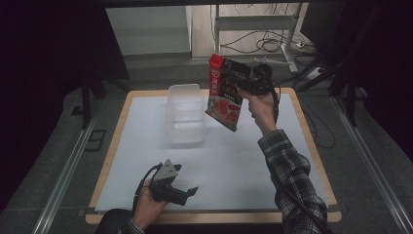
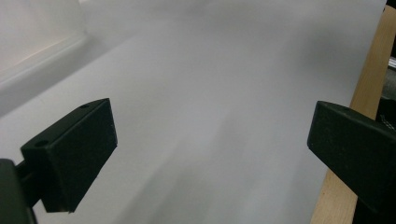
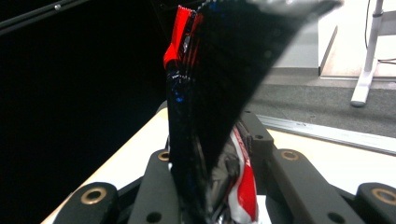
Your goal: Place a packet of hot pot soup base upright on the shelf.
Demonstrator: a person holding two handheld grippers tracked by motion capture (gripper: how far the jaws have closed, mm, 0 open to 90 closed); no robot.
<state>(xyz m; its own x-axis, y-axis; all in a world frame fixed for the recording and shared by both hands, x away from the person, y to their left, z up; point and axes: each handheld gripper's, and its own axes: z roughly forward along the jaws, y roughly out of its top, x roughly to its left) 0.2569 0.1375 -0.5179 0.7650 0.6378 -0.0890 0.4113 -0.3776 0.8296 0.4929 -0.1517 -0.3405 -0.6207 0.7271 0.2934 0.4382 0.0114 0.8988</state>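
The right gripper (image 1: 243, 78) is held up over the far right part of the tabletop (image 1: 243, 161), its jaws clenched on a red and black snack bag (image 1: 225, 95) that hangs from them, tilted, with its lower corner near the right rim of a clear plastic container (image 1: 185, 114) but not touching it. In the right gripper view the snack bag (image 3: 205, 107) is pinched edge-on between the jaws and rises out of the top of the picture, so its print cannot be read there; the high view shows a label, but too small to make out. The container stands at the far middle of the white sheet, with bare sheet on its left, on its right and on the whole near side. The left gripper (image 1: 187, 192) rests low by the near edge, left of centre, held in the left hand (image 1: 148, 207), its jaws released and spread wide with nothing between them. In the left gripper view the left gripper (image 2: 210, 140) looks over plain white sheet, with the wooden border (image 2: 369, 93) of the tabletop running along the right side. The surroundings beyond the tabletop are dark, and the person's forearms are cut off at the bottom of the high view.
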